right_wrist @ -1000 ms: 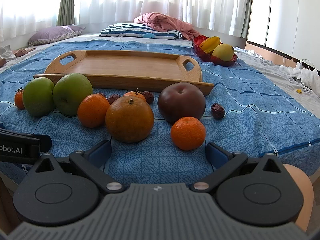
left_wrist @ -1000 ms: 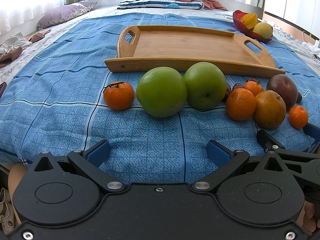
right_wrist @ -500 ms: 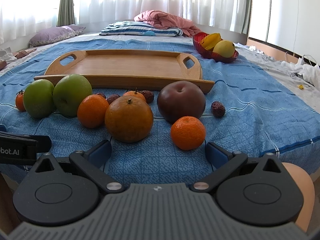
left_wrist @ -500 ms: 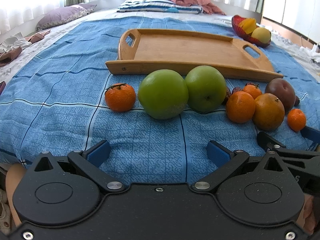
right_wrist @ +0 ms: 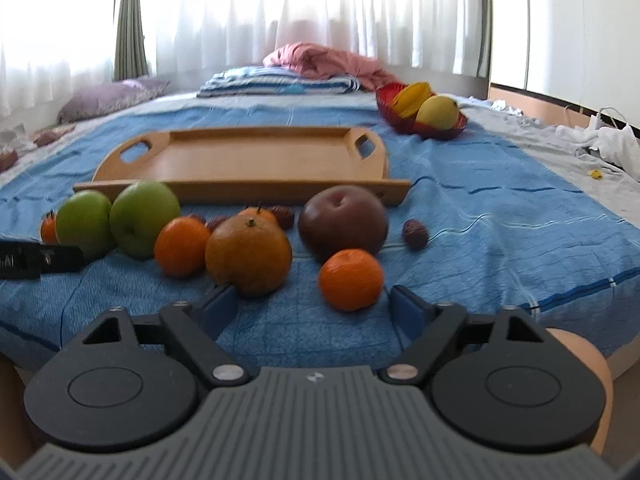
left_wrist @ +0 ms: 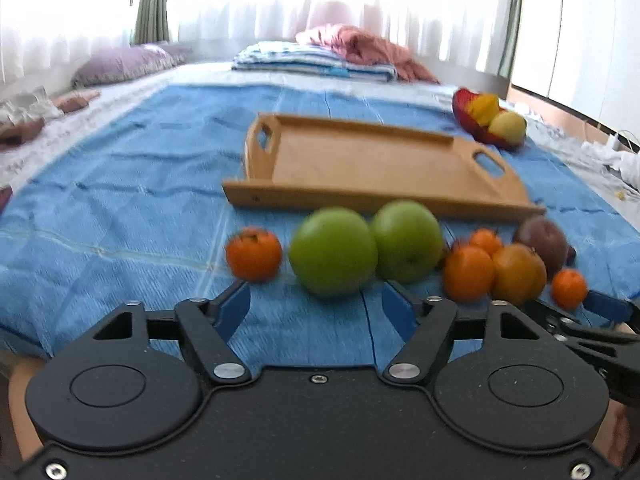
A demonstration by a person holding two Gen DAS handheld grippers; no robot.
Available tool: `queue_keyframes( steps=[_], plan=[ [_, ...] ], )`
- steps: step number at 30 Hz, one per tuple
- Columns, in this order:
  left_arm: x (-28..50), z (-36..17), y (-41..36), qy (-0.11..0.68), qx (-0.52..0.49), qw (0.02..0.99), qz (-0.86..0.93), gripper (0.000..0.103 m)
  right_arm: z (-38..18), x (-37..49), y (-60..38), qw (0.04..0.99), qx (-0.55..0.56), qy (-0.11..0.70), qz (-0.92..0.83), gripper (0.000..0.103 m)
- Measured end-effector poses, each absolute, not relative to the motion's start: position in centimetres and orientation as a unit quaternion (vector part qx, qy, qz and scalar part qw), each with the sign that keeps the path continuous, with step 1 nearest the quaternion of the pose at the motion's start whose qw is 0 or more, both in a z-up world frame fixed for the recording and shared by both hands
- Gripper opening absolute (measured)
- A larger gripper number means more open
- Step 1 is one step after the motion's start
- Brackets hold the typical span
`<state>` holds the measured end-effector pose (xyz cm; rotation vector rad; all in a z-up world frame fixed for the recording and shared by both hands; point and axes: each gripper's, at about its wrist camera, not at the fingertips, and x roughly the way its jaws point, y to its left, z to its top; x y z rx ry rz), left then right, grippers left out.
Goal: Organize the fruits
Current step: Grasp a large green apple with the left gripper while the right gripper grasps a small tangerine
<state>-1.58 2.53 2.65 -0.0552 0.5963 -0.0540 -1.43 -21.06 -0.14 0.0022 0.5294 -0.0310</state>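
Left wrist view: the left gripper (left_wrist: 316, 306), its fingers spread and empty, is being lined up on the nearer of two green apples (left_wrist: 333, 251); a wide grasp is being called for. The wooden tray (left_wrist: 372, 164) is being left bare.

Right wrist view: the right gripper (right_wrist: 313, 304), likewise spread and empty, is being pointed at a small orange (right_wrist: 351, 279). Five orange fruits, one dark apple (right_wrist: 343, 223) and several dates are being counted on the blue bedspread (right_wrist: 500, 216).

Tray (right_wrist: 248, 164) mid-bed on blanket (right_wrist: 500, 216). Fruit row just before tray's near edge: mandarin (left_wrist: 253, 254) far left, then 2 apples (left_wrist: 333, 251), oranges (right_wrist: 248, 255) to their right, plum (right_wrist: 343, 223) behind small mandarin (right_wrist: 351, 279). Bowl (right_wrist: 424, 114) behind-right of tray w/ fruit in it.
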Motion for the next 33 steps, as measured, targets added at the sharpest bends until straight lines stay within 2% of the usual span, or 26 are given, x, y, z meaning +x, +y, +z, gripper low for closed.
queue_keyframes(
  steps=[5,7,15,24,27,29,30,33],
  plan=[
    [-0.7,3.1,2.5,0.278,-0.013,0.960,-0.021,0.064,0.4,-2.0,-20.9,0.971,-0.013,0.237,-0.026,0.071],
    [-0.5,3.0,2.4,0.277,-0.010,0.960,-0.022,0.063,0.6,-2.1,-20.9,0.972,-0.019,0.228,-0.043,0.060],
    [0.6,2.3,1.8,0.278,-0.004,0.960,-0.039,0.063,0.6,-1.2,-22.0,0.967,-0.007,0.249,-0.052,0.052],
    [1.3,1.7,1.3,0.269,0.004,0.962,-0.054,0.062,0.4,-0.6,-22.0,0.962,-0.002,0.270,-0.049,0.051],
    [1.4,1.7,1.2,0.265,0.008,0.963,-0.054,0.062,0.2,-0.4,-21.9,0.959,0.000,0.279,-0.048,0.045],
    [1.5,1.6,1.2,0.264,0.007,0.963,-0.055,0.060,0.2,-0.3,-21.8,0.959,-0.001,0.280,-0.049,0.040],
    [1.6,1.6,1.3,0.266,0.007,0.962,-0.057,0.056,0.2,-0.4,-21.7,0.959,-0.004,0.279,-0.049,0.040],
    [1.6,1.6,1.3,0.265,0.002,0.963,-0.056,0.056,0.3,-0.4,-21.6,0.960,-0.005,0.278,-0.045,0.040]
  ],
)
